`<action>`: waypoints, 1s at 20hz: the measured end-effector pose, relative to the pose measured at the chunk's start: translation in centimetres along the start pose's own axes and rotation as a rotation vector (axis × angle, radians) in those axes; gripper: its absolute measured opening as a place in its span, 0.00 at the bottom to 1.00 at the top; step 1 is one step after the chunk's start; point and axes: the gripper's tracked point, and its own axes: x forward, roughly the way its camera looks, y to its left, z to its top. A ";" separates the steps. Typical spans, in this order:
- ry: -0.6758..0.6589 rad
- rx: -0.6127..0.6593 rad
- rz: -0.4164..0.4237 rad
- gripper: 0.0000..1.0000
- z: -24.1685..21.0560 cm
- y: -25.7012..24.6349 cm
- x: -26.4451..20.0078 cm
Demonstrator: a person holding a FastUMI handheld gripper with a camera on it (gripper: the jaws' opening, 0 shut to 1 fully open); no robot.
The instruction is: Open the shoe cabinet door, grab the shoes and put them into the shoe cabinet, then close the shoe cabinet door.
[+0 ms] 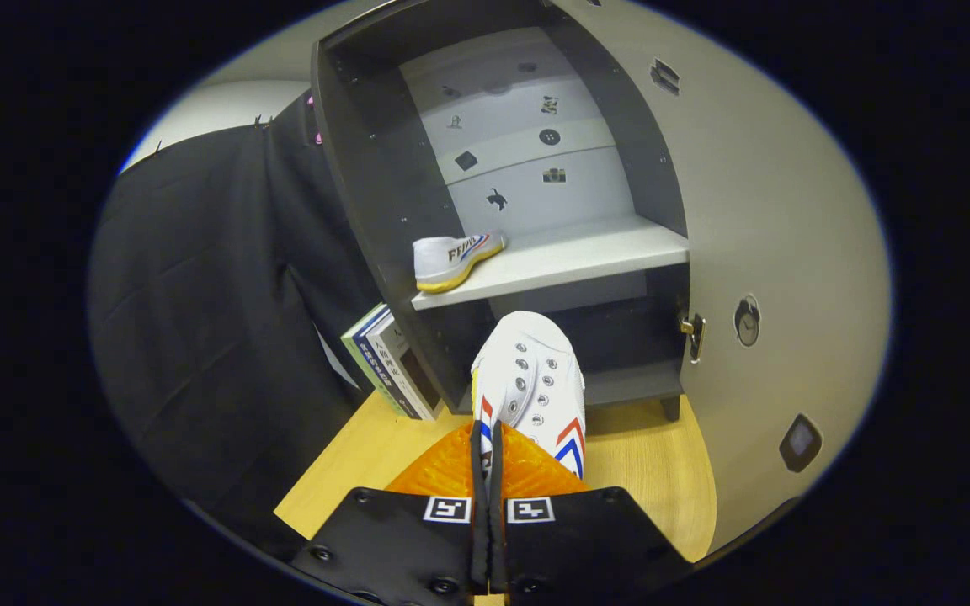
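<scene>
My gripper [486, 459] is shut on a white sneaker [535, 383] with red and blue stripes, pinching the edge of its opening between the two fingers. The shoe hangs toe-forward just ahead of the fingers, in front of the lower compartment of the shoe cabinet [367, 168]. The cabinet door [771, 219] stands swung open to the right. A second white sneaker [451, 257] lies on its side at the left end of the cabinet's grey shelf [586, 252], heel toward me.
Several books [388, 362] stand against the cabinet's left side on the wooden tabletop [645, 471]. Black cloth hangs to the left. A hinge [693, 332] sits where the door meets the cabinet, beside the shoe's toe.
</scene>
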 end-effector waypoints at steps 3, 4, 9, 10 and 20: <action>-0.050 -0.023 0.004 0.01 3.2 0.4 0.7; -0.066 -0.028 0.005 0.02 4.2 0.5 1.1; -0.143 -0.032 0.019 0.01 9.3 1.4 3.6; -0.154 -0.027 0.018 0.01 10.1 1.5 4.3; -0.111 -0.011 0.025 0.01 14.3 1.4 14.4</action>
